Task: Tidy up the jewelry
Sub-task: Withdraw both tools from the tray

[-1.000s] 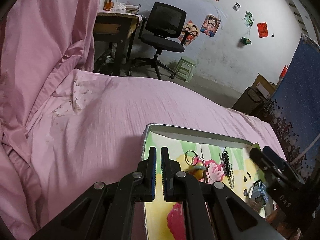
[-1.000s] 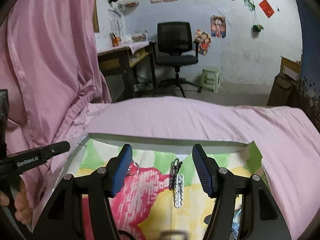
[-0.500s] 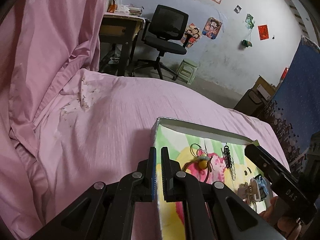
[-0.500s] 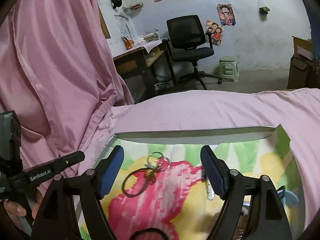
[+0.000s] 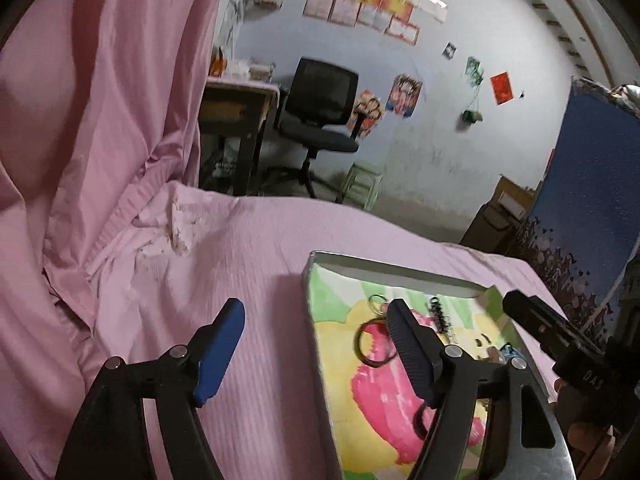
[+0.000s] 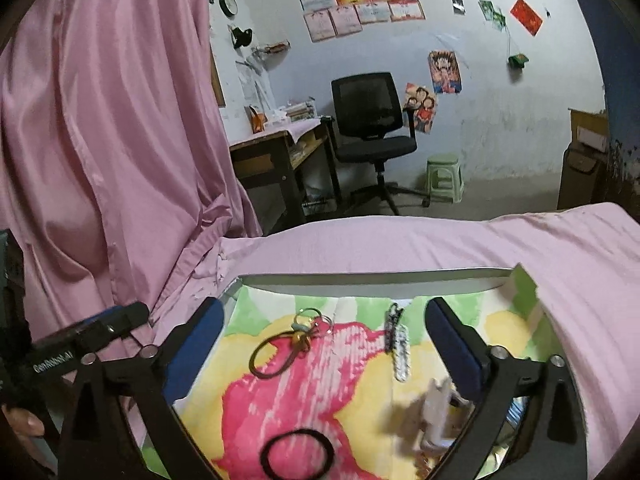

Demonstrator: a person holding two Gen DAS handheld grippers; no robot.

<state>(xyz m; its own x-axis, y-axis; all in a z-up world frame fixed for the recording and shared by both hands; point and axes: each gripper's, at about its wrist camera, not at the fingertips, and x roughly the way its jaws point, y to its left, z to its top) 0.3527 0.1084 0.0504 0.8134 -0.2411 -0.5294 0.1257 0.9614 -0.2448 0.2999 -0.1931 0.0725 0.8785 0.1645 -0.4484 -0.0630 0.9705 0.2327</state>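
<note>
- the left gripper [image 5: 316,334] has its jaws spread wide and holds nothing; one blue pad hangs over the pink bedsheet [image 5: 240,248], the other over the left edge of the tray [image 5: 394,270]
- the right gripper [image 6: 324,350] is also wide open and empty, its two blue pads standing over the tray's [image 6: 360,278] left and right parts
- the tray is shallow, with a grey far wall and a floor printed in pink, yellow and green; it lies on the pink bedsheet [image 6: 440,240]
- a brown loop with key rings [image 6: 288,344] lies on the floor of the tray between the right gripper's pads, nearer the left one
- a beaded chain [image 6: 398,340] lies beside it to the right, stretched from the far wall toward the camera
- a black hair tie [image 6: 298,458] lies flat on the near part of the tray, apart from the rest
- a pale blurred item [image 6: 436,416] lies near the right pad; what it is cannot be told
- in the left wrist view the loop [image 5: 374,344] shows partly behind the inner pad, and the chain [image 5: 440,314] lies past it
- a black office chair [image 6: 370,120] and a green stool [image 6: 444,176] stand by the far wall
</note>
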